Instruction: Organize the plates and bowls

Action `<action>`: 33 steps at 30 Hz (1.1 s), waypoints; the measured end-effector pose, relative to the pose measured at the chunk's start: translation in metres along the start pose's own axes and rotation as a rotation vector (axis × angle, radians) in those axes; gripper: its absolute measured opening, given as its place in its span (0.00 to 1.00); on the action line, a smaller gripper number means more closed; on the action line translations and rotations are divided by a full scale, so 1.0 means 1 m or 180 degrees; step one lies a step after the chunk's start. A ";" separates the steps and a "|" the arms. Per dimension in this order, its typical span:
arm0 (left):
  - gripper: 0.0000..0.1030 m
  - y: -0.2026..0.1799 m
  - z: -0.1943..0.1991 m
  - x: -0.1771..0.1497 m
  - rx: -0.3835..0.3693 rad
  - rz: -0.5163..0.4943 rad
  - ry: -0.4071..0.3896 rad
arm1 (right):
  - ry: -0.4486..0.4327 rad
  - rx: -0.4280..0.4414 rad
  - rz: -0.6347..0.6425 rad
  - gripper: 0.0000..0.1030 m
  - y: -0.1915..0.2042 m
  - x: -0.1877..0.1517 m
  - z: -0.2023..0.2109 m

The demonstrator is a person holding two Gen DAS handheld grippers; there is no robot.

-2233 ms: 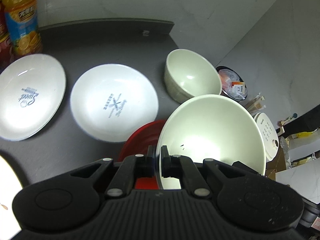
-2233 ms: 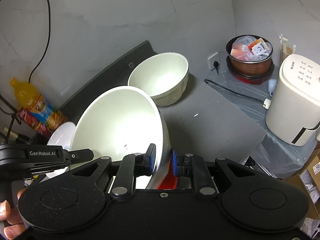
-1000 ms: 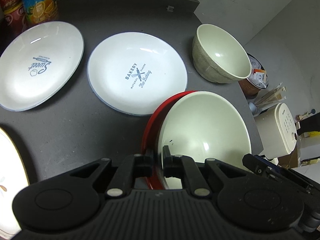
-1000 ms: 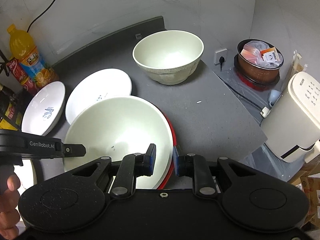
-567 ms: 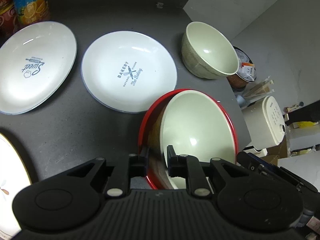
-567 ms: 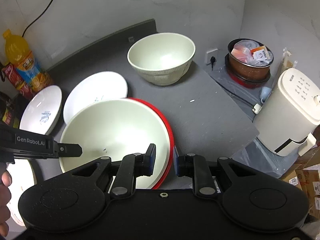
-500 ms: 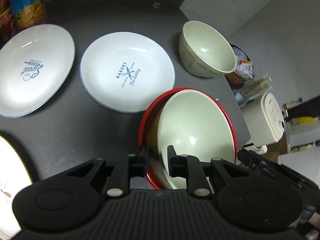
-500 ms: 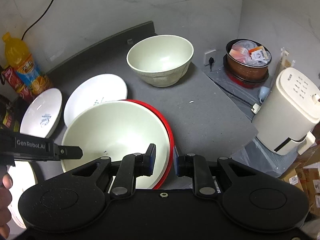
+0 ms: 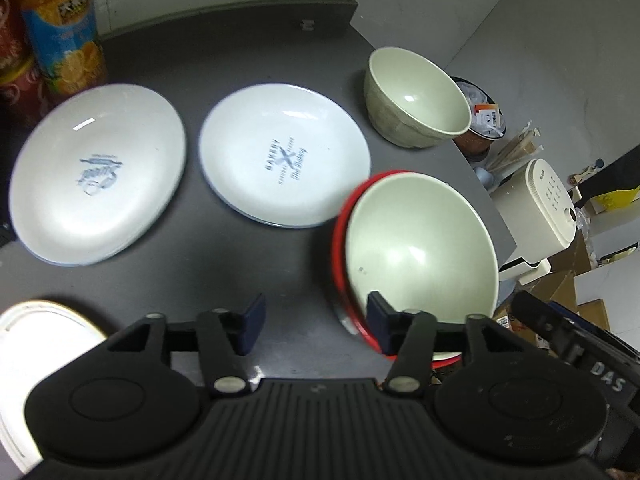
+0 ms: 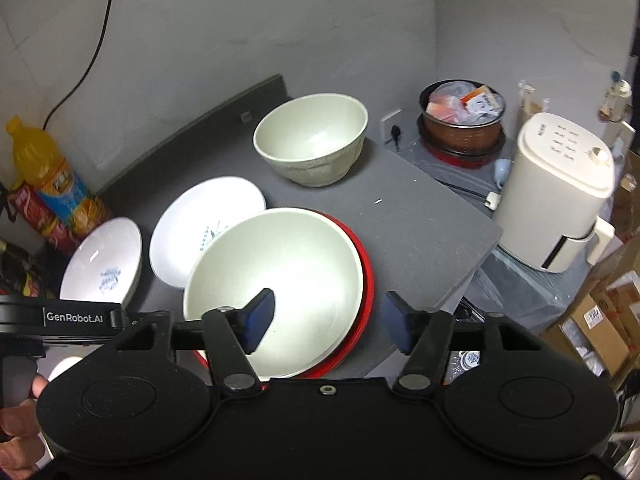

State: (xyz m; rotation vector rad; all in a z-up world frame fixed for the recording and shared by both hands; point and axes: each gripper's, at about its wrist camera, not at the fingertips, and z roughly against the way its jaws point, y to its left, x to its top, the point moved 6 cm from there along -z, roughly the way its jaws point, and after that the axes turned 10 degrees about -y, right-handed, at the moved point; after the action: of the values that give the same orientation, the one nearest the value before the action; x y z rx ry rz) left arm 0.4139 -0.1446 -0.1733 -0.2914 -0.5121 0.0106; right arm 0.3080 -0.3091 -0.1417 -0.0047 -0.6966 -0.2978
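Observation:
A wide cream bowl [image 9: 420, 240] [image 10: 280, 272] sits nested in a red bowl [image 9: 340, 256] [image 10: 370, 276] on the dark table. My left gripper [image 9: 316, 316] hangs over its left rim with jaws opening and pads off the rim. My right gripper [image 10: 328, 316] is above the near right rim, its jaws opening too, with the rim below the gap and untouched. Behind stands a deeper cream bowl [image 9: 416, 100] [image 10: 312, 148]. To the left lie a white "Bakery" plate [image 9: 284, 156] [image 10: 200, 224] and a white "Sweet" plate [image 9: 96, 172] [image 10: 102, 264].
A gold-rimmed white plate [image 9: 36, 344] lies at the near left. An orange juice bottle [image 9: 60, 28] [image 10: 44, 172] and red cans stand at the back left. Past the table's right edge are a white appliance [image 10: 560, 192], a filled brown pot [image 10: 460, 120] and cardboard boxes. A hand [image 10: 16, 432] holds the left gripper.
Both grippers went from shut on the cream bowl's rim to open, letting it go in the red bowl. Both have drawn back and up.

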 end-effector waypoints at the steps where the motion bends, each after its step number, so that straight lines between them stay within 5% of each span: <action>1: 0.60 0.002 0.002 0.001 -0.0011 -0.0016 -0.0012 | -0.0031 -0.0018 -0.0041 0.67 0.001 0.000 0.003; 10: 0.67 0.008 0.016 0.010 -0.0179 -0.0056 -0.0170 | -0.0239 -0.0070 -0.0231 0.90 0.000 0.005 0.018; 33: 0.67 -0.043 -0.043 0.098 0.0095 0.0248 -0.0446 | -0.0210 0.0358 -0.0024 0.90 -0.039 0.088 -0.069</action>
State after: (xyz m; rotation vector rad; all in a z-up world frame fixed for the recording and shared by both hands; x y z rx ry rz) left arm 0.5177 -0.1897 -0.1493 -0.2825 -0.6391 0.1150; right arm 0.4052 -0.3777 -0.1429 0.0955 -0.7781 -0.2662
